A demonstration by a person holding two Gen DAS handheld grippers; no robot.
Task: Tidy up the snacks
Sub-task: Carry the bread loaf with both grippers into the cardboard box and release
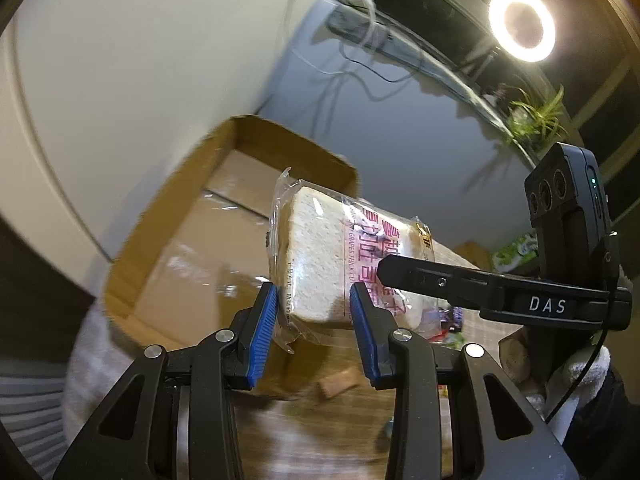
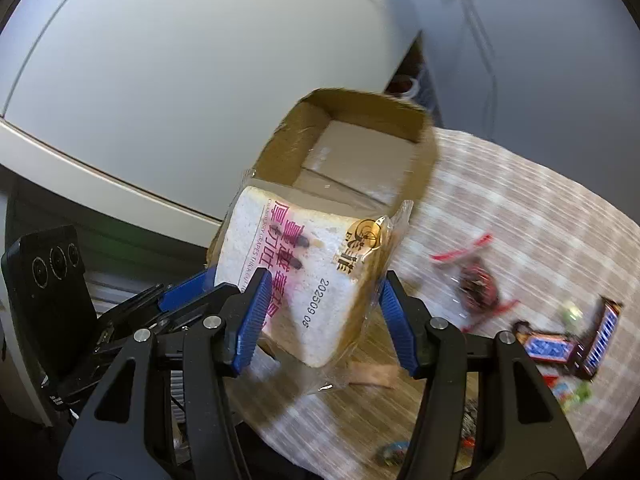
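A clear-wrapped slice of thick white toast with pink print (image 1: 320, 256) (image 2: 304, 272) is held up in the air in front of an open cardboard box (image 1: 208, 232) (image 2: 360, 152). My left gripper (image 1: 314, 320) has its blue pads on either side of the toast's lower end and grips it. My right gripper (image 2: 320, 312) also holds the toast between its blue pads, near the wrapper's edge. In the left wrist view the right gripper's black finger (image 1: 460, 280) reaches in from the right onto the toast. The box looks empty inside.
The box stands on a checked cloth (image 2: 500, 208) near a white wall. Loose snacks lie on the cloth at the right: a red-edged clear packet (image 2: 476, 280) and blue-and-brown bars (image 2: 568, 344). A ring light (image 1: 522, 24) and a plant (image 1: 536, 116) are at the back.
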